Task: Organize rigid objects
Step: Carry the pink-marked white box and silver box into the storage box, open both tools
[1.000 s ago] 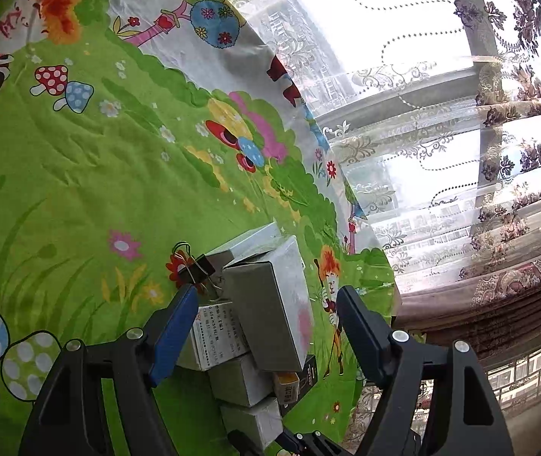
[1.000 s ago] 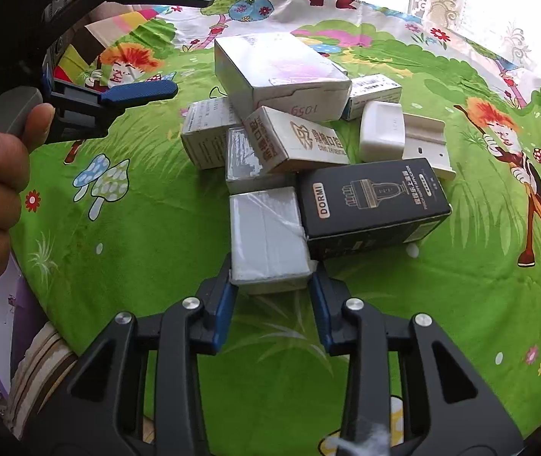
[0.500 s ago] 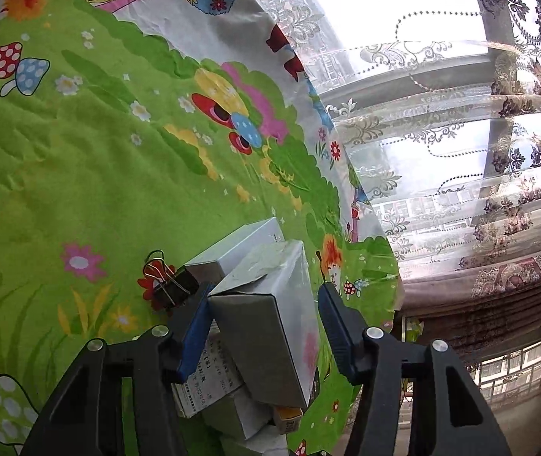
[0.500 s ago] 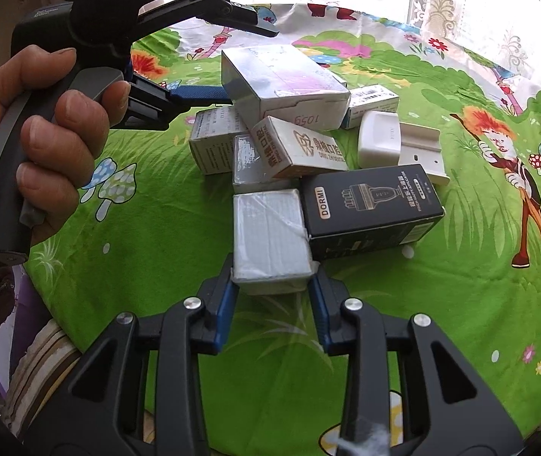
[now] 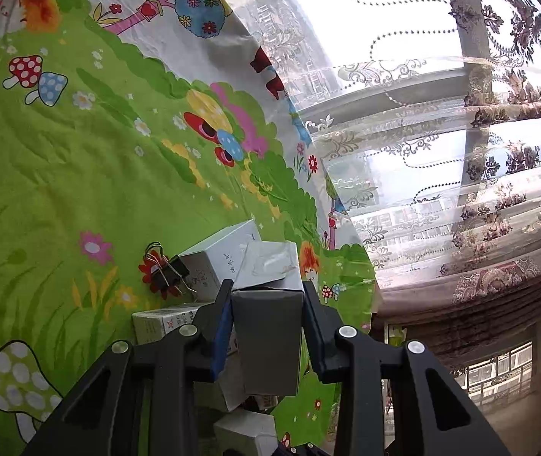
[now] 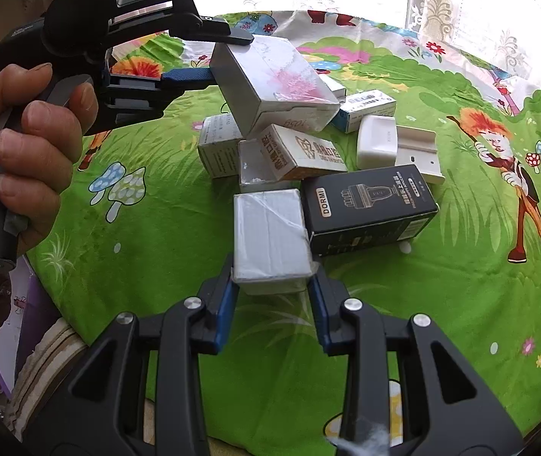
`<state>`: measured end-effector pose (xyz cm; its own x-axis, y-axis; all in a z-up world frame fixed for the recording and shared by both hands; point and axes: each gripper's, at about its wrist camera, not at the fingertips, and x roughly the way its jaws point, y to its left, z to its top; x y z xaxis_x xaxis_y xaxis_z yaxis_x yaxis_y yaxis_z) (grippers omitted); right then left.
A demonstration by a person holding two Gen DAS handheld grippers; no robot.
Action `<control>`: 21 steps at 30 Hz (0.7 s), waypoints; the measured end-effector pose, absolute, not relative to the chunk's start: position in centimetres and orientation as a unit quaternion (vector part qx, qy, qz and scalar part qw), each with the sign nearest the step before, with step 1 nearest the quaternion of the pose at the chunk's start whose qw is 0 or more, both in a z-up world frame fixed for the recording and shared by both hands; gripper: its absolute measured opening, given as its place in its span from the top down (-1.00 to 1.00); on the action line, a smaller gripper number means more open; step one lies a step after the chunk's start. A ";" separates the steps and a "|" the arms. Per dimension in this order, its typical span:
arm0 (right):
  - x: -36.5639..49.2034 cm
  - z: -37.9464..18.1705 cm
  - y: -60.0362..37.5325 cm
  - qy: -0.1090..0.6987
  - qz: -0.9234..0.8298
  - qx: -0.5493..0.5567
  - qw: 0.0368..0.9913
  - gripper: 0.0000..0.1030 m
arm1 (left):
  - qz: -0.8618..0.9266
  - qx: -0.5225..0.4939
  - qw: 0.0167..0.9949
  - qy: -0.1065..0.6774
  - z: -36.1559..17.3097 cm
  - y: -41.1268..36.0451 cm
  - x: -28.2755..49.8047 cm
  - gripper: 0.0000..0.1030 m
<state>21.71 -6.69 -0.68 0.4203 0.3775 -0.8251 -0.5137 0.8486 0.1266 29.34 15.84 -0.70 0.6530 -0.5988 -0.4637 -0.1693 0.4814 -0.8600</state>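
Left gripper (image 5: 266, 326): jaws closing on the large grey-white box (image 6: 270, 83); both pads are seen against its side faces, and the box is tilted off the pile.

Right gripper (image 6: 272, 288): jaws clamped on the near end of the wrapped white box (image 6: 268, 235), which lies flat on the green tablecloth (image 6: 422, 323).

Key relation: the large box is held at about 11 o'clock from the right gripper, above the far side of the pile; its long axis runs on from the left jaws, sloping down toward 4 o'clock in the right wrist view.

Nearer hand: the left hand (image 6: 23, 152) is judged nearer the far boxes, the right gripper nearer the wrapped box and the black DORMI box (image 6: 369, 205).

Wrapped box axis: straight toward 12 o'clock from the right jaws.

Count, cartons: eight visible, the two held ones included; others may be hidden under the pile.

Count, white plastic pieces: two, at 1 o'clock.

Count, binder clip (image 5: 170, 273): one, at the far edge of the pile.

Risk, judged: neighbouring cartons may be dragged when the large box is lifted clear.
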 end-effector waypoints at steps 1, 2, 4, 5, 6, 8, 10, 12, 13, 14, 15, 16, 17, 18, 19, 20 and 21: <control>21.5 -0.6 -6.7 0.467 0.265 -0.074 0.841 0.24 | -0.140 -0.492 0.766 0.389 -0.5 16.0 28.9 0.32; 21.4 -0.5 -6.7 0.465 0.264 -0.074 0.841 0.24 | -0.139 -0.494 0.767 0.386 -0.4 16.2 28.3 0.32; 21.0 -0.2 -6.6 0.463 0.264 -0.077 0.843 0.24 | -0.135 -0.502 0.766 0.378 0.0 16.8 27.1 0.32; 20.9 -0.1 -6.5 0.462 0.265 -0.078 0.843 0.24 | -0.134 -0.505 0.766 0.374 0.2 17.1 26.4 0.32; 20.7 0.0 -6.5 0.461 0.266 -0.078 0.843 0.24 | -0.132 -0.507 0.768 0.369 0.4 17.4 25.6 0.32; 20.3 0.3 -6.4 0.458 0.269 -0.079 0.843 0.24 | -0.129 -0.512 0.770 0.359 0.9 18.0 23.9 0.32; 19.8 0.7 -6.2 0.456 0.274 -0.081 0.843 0.24 | -0.123 -0.517 0.772 0.348 1.3 18.7 21.9 0.32; 19.2 1.0 -5.8 0.454 0.280 -0.081 0.842 0.24 | -0.114 -0.517 0.777 0.341 1.7 19.3 19.8 0.32; 18.8 1.2 -5.7 0.453 0.283 -0.081 0.841 0.24 | -0.107 -0.514 0.781 0.338 1.9 19.5 18.7 0.32; 18.4 1.4 -5.5 0.453 0.287 -0.082 0.840 0.24 | -0.101 -0.510 0.786 0.335 2.2 19.8 17.6 0.32; 18.0 1.6 -5.3 0.453 0.292 -0.081 0.839 0.24 | -0.096 -0.507 0.791 0.329 2.5 20.1 16.3 0.32; 17.7 1.8 -5.1 0.453 0.296 -0.080 0.837 0.24 | -0.090 -0.506 0.795 0.323 2.8 20.5 15.1 0.32; 17.3 2.0 -4.8 0.452 0.301 -0.081 0.836 0.24 | -0.084 -0.505 0.798 0.318 3.0 20.9 14.0 0.32; 16.8 2.1 -4.6 0.451 0.305 -0.083 0.835 0.24 | -0.078 -0.505 0.801 0.312 3.2 21.4 12.8 0.32; 16.5 2.3 -4.3 0.451 0.310 -0.084 0.833 0.24 | -0.071 -0.504 0.805 0.306 3.4 21.9 11.6 0.32; 16.1 2.4 -4.0 0.451 0.316 -0.084 0.831 0.24 | -0.062 -0.502 0.808 0.301 3.6 22.4 10.4 0.32; 15.6 2.6 -3.7 0.452 0.322 -0.083 0.828 0.24 | -0.052 -0.501 0.811 0.297 3.7 22.8 9.3 0.32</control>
<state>15.64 -3.66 2.62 0.3835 0.4581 -0.8019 -0.6077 0.7790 0.1544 9.27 22.80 3.69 0.8182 -0.3821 -0.4297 -0.2126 0.4933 -0.8435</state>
